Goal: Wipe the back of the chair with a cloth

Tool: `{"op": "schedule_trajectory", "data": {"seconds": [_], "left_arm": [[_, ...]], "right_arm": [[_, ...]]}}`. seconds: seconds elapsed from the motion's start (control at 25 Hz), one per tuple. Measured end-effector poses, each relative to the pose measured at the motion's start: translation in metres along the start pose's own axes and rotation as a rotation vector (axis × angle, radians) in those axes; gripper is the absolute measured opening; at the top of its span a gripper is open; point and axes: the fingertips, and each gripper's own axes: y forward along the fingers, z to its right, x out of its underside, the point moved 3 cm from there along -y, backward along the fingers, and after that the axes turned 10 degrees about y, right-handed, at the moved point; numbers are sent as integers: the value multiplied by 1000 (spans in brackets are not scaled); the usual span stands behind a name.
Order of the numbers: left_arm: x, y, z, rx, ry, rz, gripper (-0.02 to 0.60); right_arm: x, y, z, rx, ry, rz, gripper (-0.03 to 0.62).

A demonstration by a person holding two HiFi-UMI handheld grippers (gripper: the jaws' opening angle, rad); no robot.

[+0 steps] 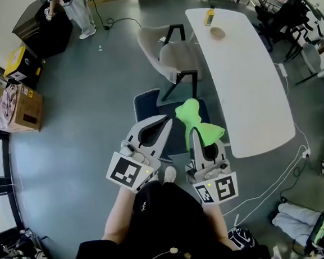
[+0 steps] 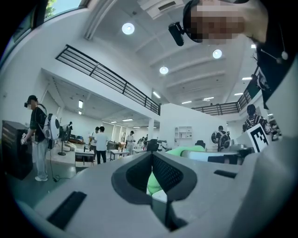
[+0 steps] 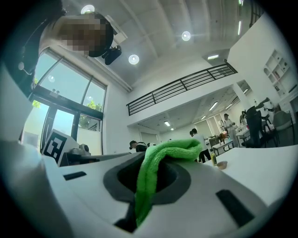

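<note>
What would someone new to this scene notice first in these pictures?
The bright green cloth stands out, pinched in the right hand-held gripper in the middle of the head view. Beside it, the left hand-held gripper is shut and empty. Beyond them, a long white table runs along the right, with a grey chair pulled up to it.

Wide open floor (image 1: 77, 122) on the left; dark chair (image 1: 147, 106) sits right ahead, beige chair (image 1: 172, 54) beyond it, and the white table (image 1: 255, 95) closes off the right with its long edge.

Cloth (image 1: 197, 121) in right gripper (image 1: 194, 131) jaws, left gripper (image 1: 164, 123) alongside, chair (image 1: 146, 106) beneath, table (image 1: 249, 90) right
</note>
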Motion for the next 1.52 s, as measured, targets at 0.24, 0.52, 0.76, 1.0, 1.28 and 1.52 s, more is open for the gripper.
{"op": "schedule_trajectory", "data": {"seconds": [0.24, 0.52, 0.76, 1.0, 1.28, 1.52], "left_arm": [[-23, 5, 1, -39, 18, 28, 6], [-45, -3, -5, -47, 63, 73, 6], [-45, -7, -4, -45, 62, 45, 6], [-48, -6, 4, -14, 50, 21, 6], [-48, -7, 3, -17, 50, 12, 6], [-48, -10, 0, 5, 50, 0, 6]], "right_arm": [[-27, -5, -1, 27, -46, 31, 18], [-46, 5, -9, 62, -95, 69, 18], [-48, 6, -19, 58, -185, 46, 17], [-48, 7, -20, 80, -166, 36, 17], [-49, 5, -19, 89, -164, 32, 18], [-49, 6, -23, 87, -160, 33, 18]]}}
